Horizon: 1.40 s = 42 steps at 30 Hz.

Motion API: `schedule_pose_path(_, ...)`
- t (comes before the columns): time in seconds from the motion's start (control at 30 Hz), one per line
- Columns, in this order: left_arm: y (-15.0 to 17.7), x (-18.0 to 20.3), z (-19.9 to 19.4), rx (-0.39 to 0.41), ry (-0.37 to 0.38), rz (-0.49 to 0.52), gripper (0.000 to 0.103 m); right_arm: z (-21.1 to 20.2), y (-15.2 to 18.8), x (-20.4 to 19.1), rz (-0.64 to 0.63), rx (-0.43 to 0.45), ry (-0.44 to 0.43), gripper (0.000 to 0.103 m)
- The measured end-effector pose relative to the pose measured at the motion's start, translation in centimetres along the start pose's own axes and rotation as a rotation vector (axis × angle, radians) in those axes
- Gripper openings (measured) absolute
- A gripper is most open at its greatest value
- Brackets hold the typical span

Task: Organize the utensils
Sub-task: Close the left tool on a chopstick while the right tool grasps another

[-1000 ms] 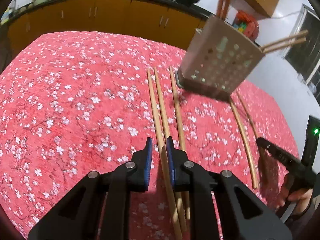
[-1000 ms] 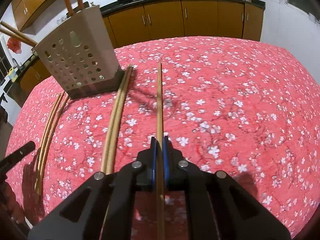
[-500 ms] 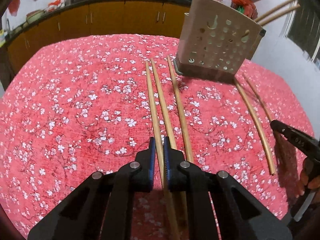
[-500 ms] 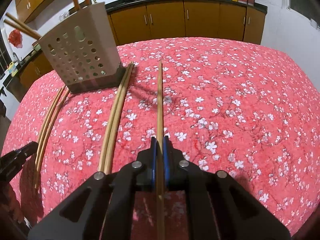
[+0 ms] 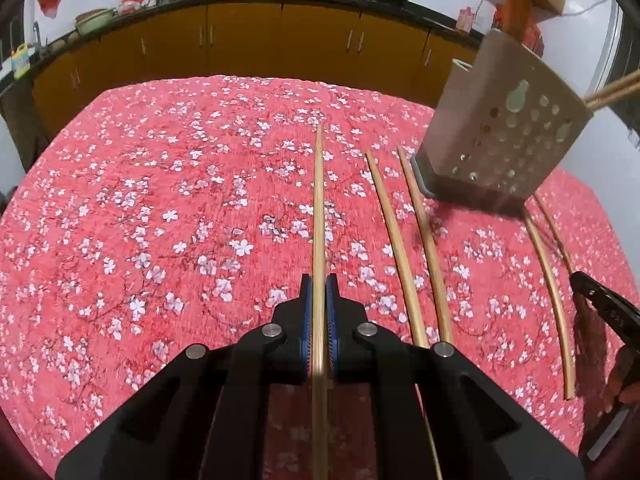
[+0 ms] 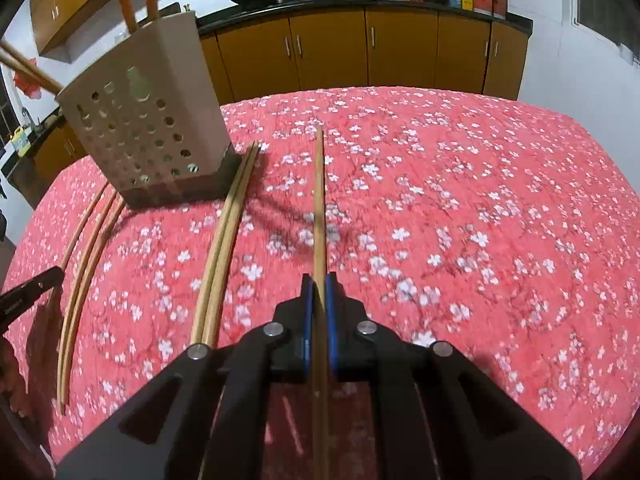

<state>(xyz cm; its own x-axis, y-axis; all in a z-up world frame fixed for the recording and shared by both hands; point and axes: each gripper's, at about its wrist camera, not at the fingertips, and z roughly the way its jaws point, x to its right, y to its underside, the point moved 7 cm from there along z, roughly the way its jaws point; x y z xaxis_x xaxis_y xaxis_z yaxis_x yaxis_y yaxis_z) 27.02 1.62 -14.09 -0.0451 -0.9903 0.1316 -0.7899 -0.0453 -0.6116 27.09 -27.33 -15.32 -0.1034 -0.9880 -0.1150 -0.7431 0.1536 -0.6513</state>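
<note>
My left gripper (image 5: 319,286) is shut on a wooden chopstick (image 5: 319,208) that points straight ahead above the red floral tablecloth. My right gripper (image 6: 319,286) is shut on another chopstick (image 6: 319,208), also pointing ahead. A grey perforated utensil holder (image 5: 500,148) with chopsticks sticking out stands at the right of the left wrist view and at the left of the right wrist view (image 6: 148,128). Two loose chopsticks (image 5: 412,248) lie beside it, and two more (image 5: 550,280) lie further right.
The table (image 5: 140,200) is covered by a red cloth with white blossoms. Orange kitchen cabinets (image 5: 248,40) with a dark counter and woks run behind it. Each gripper's tip shows at the edge of the other's view.
My left gripper closed on a chopstick and lifted it away from the other two, swinging left. My right gripper still holds its chopstick and has edged closer to the holder.
</note>
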Motion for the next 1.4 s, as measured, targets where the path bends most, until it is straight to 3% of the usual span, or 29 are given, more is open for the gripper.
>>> schedule_pose_path(1.4, 0.2, -0.3, -0.4, 0.034, 0.026, -0.034, 0.009, -0.1, -0.2, 0.4, 0.007, 0.007, -0.005, 0.008)
